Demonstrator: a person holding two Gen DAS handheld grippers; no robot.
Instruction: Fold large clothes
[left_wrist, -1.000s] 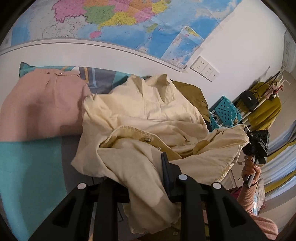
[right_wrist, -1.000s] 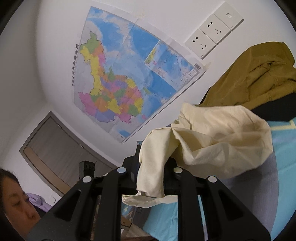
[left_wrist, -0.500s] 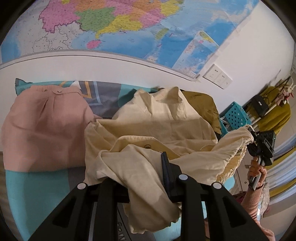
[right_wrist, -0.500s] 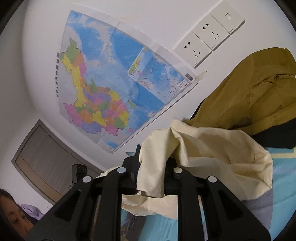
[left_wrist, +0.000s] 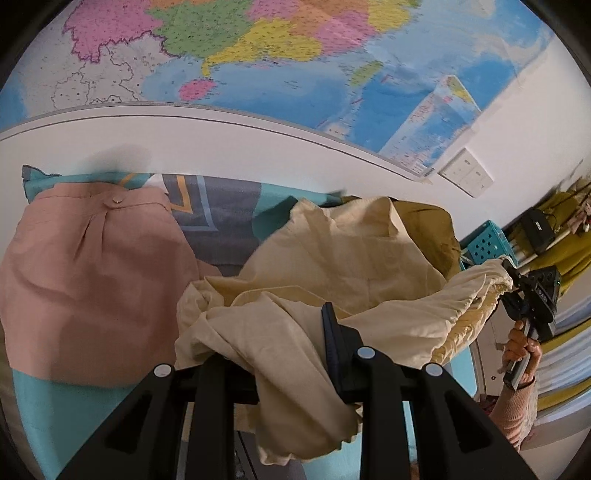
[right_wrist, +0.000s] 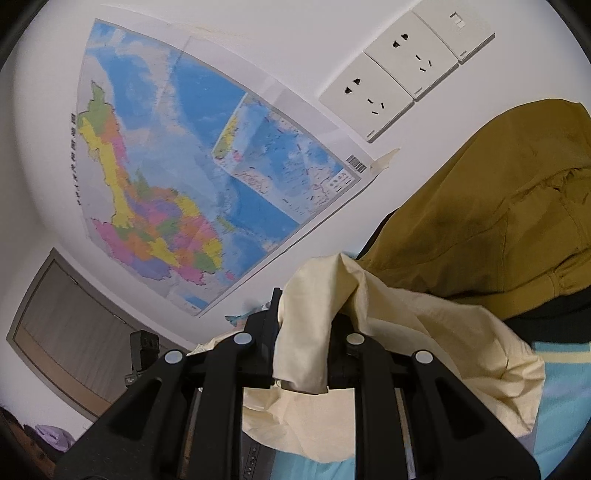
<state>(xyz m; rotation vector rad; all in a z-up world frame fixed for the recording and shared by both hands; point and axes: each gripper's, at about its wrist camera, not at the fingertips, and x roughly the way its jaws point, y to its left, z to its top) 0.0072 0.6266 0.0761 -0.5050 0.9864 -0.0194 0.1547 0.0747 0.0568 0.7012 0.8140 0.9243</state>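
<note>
A large cream garment (left_wrist: 332, 266) is stretched above the teal and grey bed (left_wrist: 221, 218). My left gripper (left_wrist: 284, 343) is shut on a bunched fold of it, and cloth drapes over the jaws. Far to the right in the left wrist view, my right gripper (left_wrist: 508, 280) pinches another edge, with a hand below it. In the right wrist view my right gripper (right_wrist: 306, 332) is shut on the cream garment (right_wrist: 424, 332), which hangs down between the fingers and trails to the right.
A folded pink garment (left_wrist: 92, 280) lies on the bed's left side. An olive jacket (right_wrist: 498, 221) is heaped against the wall under the sockets (right_wrist: 399, 74). A map (left_wrist: 277, 62) covers the wall. A teal crate (left_wrist: 487, 243) stands past the bed's right end.
Both grippers have carried the cream garment sideways toward the bed's right end. The pink garment is more uncovered, and the olive jacket and sockets loom larger in the right wrist view.
</note>
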